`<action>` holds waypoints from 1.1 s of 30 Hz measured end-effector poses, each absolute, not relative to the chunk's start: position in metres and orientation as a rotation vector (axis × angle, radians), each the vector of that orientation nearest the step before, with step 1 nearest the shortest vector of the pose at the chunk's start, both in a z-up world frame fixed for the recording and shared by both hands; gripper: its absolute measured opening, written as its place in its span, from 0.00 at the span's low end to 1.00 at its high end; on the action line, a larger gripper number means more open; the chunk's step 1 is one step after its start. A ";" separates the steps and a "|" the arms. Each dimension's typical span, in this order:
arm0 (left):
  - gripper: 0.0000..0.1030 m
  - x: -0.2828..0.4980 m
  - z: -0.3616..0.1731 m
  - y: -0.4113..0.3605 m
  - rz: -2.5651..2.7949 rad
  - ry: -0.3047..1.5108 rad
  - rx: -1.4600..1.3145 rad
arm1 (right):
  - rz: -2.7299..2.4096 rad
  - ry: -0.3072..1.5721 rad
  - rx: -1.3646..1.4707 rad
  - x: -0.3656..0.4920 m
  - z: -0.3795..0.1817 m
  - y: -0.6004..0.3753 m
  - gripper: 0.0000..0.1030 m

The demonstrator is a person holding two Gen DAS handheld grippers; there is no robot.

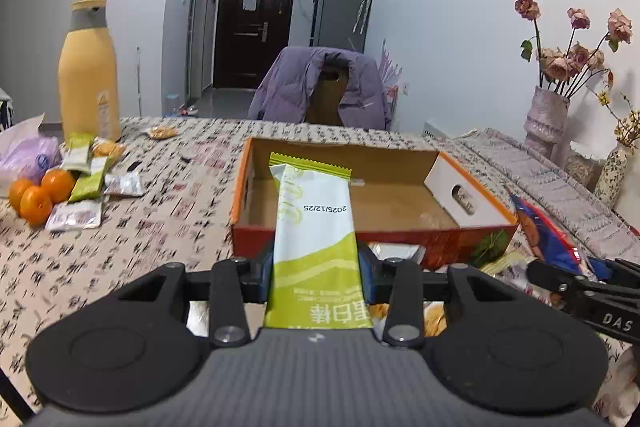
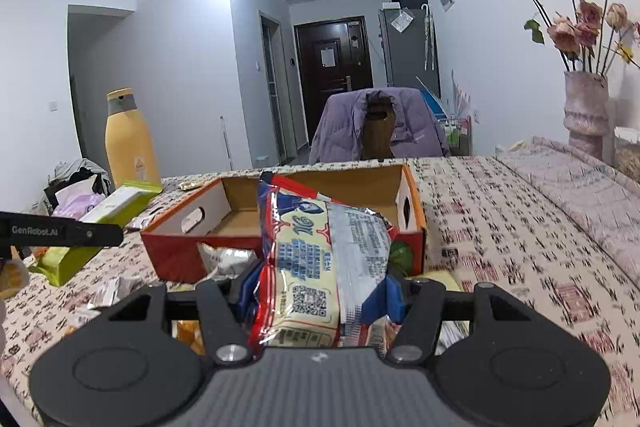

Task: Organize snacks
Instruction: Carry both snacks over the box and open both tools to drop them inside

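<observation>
- Left gripper holds a green snack bar tight; only this view shows oranges.
- Right gripper clamps a noodle packet, contents maybe crushed.
- The open box floor looks mostly bare.

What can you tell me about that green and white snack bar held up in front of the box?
The snack bar is a long, flat, sealed packet of smooth foil-like wrap, white above, lime green below, with a crimped green top edge and a printed date. The left tongs clamp its lower part from both sides, holding it upright, leaning slightly away, before the open cardboard box.
</observation>
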State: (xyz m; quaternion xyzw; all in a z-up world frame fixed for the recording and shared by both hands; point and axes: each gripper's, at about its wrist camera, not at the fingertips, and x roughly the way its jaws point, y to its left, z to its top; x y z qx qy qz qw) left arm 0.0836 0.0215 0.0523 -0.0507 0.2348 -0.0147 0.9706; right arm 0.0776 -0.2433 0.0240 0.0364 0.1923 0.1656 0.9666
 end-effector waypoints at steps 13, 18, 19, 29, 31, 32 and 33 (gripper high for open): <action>0.39 0.137 0.072 0.004 -0.045 0.418 -0.079 | 0.337 0.338 0.020 0.138 0.047 -0.217 0.57; 0.39 0.162 0.078 -0.001 -0.040 0.405 -0.078 | 0.332 0.323 -0.005 0.166 0.058 -0.205 0.57; 0.39 0.168 0.079 -0.002 -0.039 0.403 -0.080 | 0.330 0.325 -0.008 0.173 0.059 -0.202 0.57; 0.39 0.219 0.072 -0.002 0.001 0.421 -0.107 | 0.296 0.404 -0.027 0.234 0.055 -0.184 0.56; 0.39 0.228 0.065 -0.001 0.014 0.431 -0.120 | 0.289 0.442 -0.024 0.244 0.048 -0.183 0.57; 0.39 0.232 0.061 -0.001 0.020 0.436 -0.125 | 0.280 0.456 -0.020 0.249 0.043 -0.183 0.57; 0.39 0.236 0.055 0.000 0.028 0.444 -0.131 | 0.272 0.463 -0.020 0.251 0.039 -0.183 0.57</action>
